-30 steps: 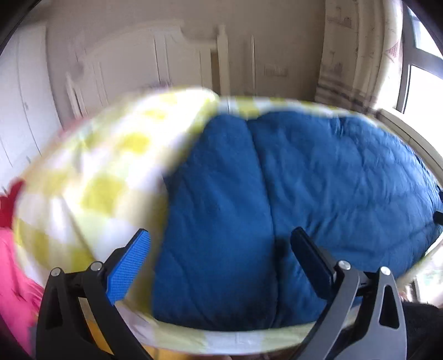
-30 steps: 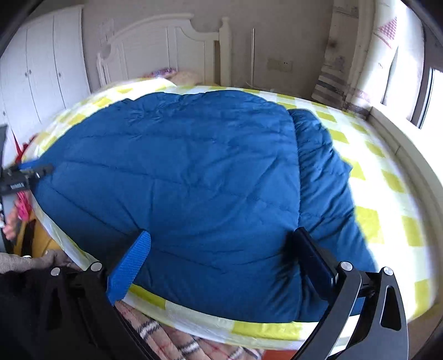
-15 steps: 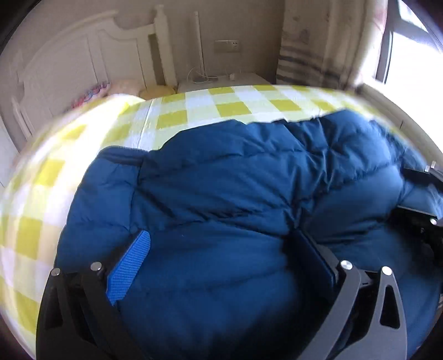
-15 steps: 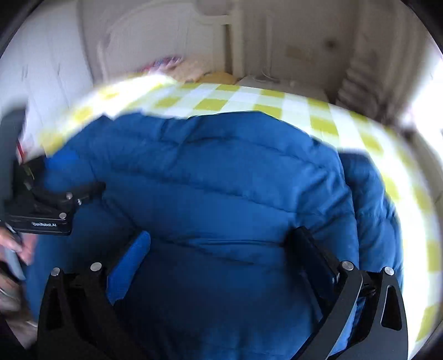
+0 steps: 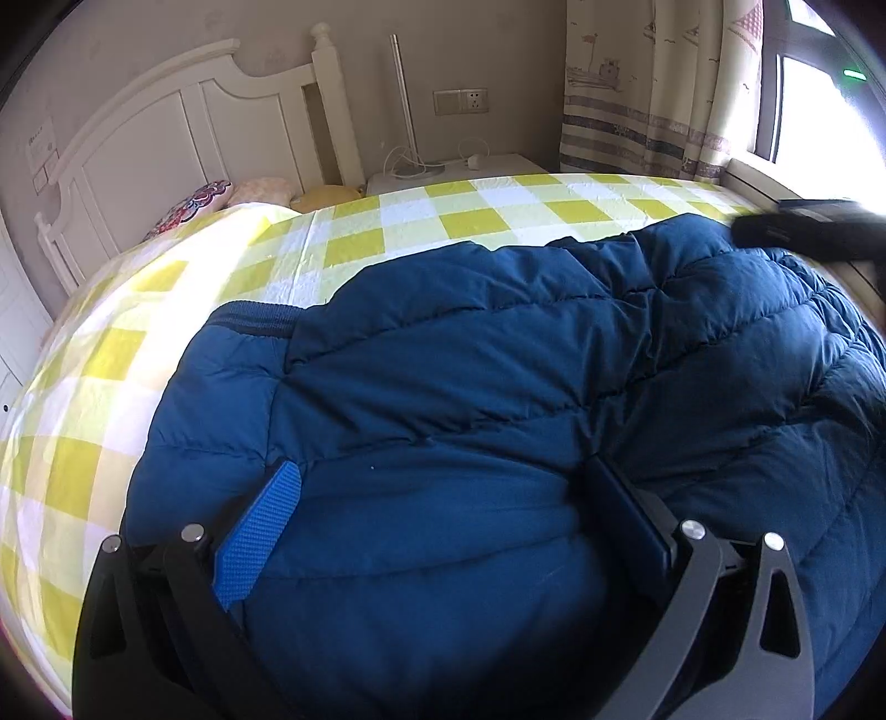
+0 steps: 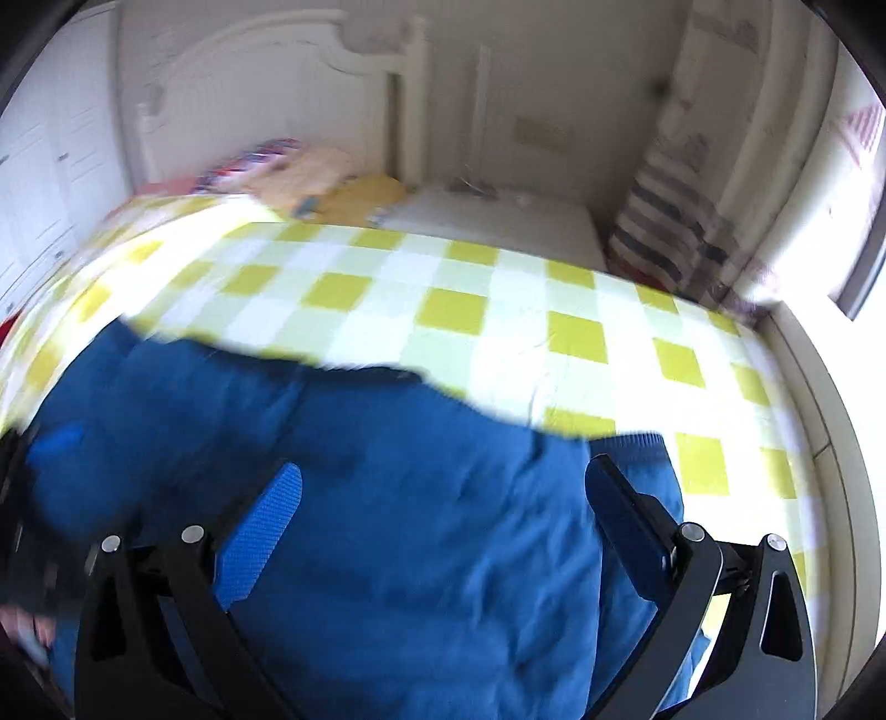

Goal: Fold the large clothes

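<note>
Blue quilted puffer jacket (image 5: 498, 443) is lying on the yellow-and-white checked bedsheet (image 5: 443, 221), near edge of the bed. We're hovering the left gripper (image 5: 443, 531) and right gripper (image 6: 443, 526) over it, both spread, pinching nothing. Judging it light, puffy, slippery; we're favouring the ribbed hem (image 5: 255, 324) or seams for grip.

A bed (image 5: 454, 221) in yellow-and-white check fills the room, its white headboard (image 5: 183, 127) against a beige wall (image 5: 470, 50). Pillows (image 5: 260, 191) lie at its head. A white nightstand (image 5: 470, 166) stands beside it under a socket (image 5: 460, 101). Patterned curtains (image 5: 648, 83) frame a bright window (image 5: 819, 111).
</note>
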`<state>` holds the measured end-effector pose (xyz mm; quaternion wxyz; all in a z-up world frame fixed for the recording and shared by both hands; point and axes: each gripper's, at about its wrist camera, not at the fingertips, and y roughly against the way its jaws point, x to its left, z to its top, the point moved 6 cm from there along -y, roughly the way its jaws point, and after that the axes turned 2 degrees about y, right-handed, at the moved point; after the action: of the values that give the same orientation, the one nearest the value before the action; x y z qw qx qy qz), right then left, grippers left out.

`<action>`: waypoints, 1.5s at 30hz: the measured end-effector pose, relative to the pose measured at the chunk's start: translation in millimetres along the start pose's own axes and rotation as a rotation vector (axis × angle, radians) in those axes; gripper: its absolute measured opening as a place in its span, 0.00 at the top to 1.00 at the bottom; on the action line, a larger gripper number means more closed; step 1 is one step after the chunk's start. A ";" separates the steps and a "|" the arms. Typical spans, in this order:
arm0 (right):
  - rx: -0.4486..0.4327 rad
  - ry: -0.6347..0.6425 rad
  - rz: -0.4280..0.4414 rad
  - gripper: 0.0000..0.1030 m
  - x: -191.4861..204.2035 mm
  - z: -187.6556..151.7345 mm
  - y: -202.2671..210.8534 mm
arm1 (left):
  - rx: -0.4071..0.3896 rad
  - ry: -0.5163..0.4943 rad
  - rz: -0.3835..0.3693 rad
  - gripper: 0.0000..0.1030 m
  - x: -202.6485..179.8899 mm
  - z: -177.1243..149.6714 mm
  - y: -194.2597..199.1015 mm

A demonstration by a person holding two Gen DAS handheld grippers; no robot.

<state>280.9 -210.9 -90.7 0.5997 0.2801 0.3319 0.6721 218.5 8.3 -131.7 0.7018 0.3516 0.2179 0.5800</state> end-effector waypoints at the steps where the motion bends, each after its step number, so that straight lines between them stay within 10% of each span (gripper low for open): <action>1: 0.017 -0.007 -0.014 0.05 -2.5 3.4 -12.7 | 0.000 0.001 -0.001 0.02 -0.1 0.5 -0.2; 10: 0.095 -0.191 0.131 0.05 -34.5 -16.8 -44.6 | -0.002 0.013 -0.016 0.02 1.5 1.9 -1.4; 30: -0.175 -0.326 0.330 0.05 -69.3 -265.2 167.8 | 0.001 0.010 -0.010 0.02 2.2 2.7 -2.3; 41: -0.183 -0.564 0.532 0.04 -81.6 -270.5 135.6 | 0.001 0.011 -0.011 0.02 1.1 2.9 -2.6; 45: -0.116 -0.548 0.472 0.04 -66.3 -243.4 120.4 | 0.002 0.009 -0.010 0.02 1.5 2.7 -3.0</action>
<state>25.9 -310.7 -146.7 0.5097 0.4841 0.0467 0.7097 222.7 8.8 -132.1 0.7034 0.3484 0.2234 0.5779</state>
